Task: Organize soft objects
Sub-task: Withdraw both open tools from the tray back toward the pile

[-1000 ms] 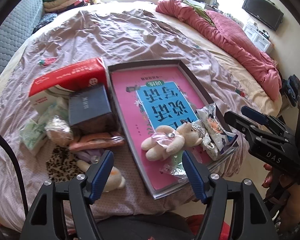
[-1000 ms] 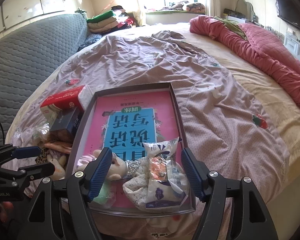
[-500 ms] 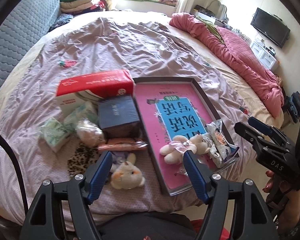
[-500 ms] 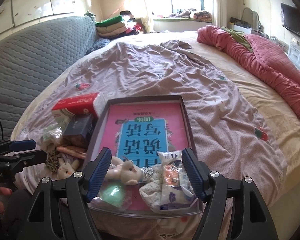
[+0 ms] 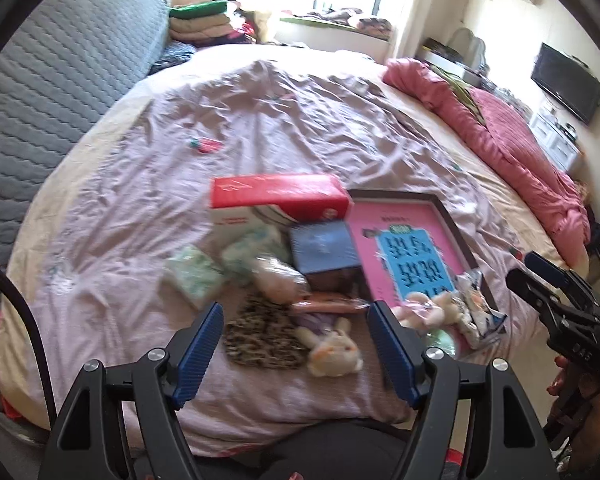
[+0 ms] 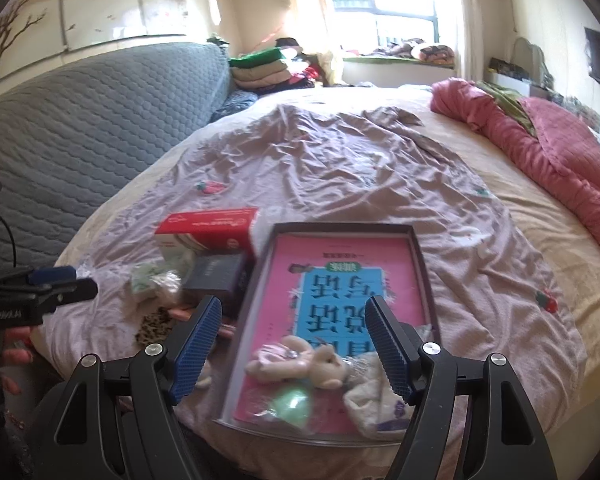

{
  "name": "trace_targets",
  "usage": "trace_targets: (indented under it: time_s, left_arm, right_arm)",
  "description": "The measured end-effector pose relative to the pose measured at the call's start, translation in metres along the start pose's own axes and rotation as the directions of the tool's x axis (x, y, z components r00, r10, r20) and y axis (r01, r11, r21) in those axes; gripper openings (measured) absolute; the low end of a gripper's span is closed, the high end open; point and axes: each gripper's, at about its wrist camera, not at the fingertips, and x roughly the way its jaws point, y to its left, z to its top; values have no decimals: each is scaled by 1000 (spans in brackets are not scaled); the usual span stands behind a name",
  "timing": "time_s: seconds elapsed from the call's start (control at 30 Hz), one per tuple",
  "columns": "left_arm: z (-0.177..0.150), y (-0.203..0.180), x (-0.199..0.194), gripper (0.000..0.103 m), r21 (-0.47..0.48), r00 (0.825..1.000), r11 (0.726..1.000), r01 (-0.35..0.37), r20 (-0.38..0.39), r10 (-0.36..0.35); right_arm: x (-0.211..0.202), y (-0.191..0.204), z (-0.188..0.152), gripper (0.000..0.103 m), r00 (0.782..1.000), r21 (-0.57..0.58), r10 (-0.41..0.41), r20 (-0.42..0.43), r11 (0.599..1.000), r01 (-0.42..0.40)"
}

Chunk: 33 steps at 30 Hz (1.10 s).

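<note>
Both hand-held grippers hang above the near edge of the bed, jaws spread wide, nothing between them. The left hand-held gripper faces the loose pile. Nearest it, just past the right finger at about 1 o'clock, lies a cream bunny on its back, with a leopard cloth beside it at 11. Judging from that, the bunny is the next pick, bound for the tray.

To do it well: come down straight over the bunny's body, not its ears or limbs, so the plush does not slip out as it compresses. Keep the left pad clear of the leopard cloth or it will come up too. Close gently, only until the plush stops giving.

Beyond the bunny sit an orange packet, a wrapped pale toy, green tissue packs, then a navy box and a red carton at 12.

The right hand-held gripper looks onto the tray, where a pink bear, a green ball and white snack packs crowd the near end. The far end, over the pink book, is free; drop the bunny there, low and gently, since the tray looks to overhang the bed edge and could tip
</note>
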Motion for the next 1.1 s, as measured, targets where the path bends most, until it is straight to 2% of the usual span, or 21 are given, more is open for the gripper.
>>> trace_targets:
  time_s: [0.47, 0.77, 1.1]
  left_arm:
    - [-8, 55, -23, 74, -63, 998, 996, -56, 29, 58]
    - [-14, 77, -13, 74, -108, 997, 992, -72, 12, 74]
    - [-22, 99, 10, 74, -153, 998, 986, -65, -24, 62]
  right_arm:
    - [-4, 51, 10, 82, 996, -80, 82, 45, 994, -79]
    - [13, 76, 11, 83, 985, -85, 171, 17, 982, -169]
    - [48, 115, 9, 83, 982, -177, 185, -38, 966, -189]
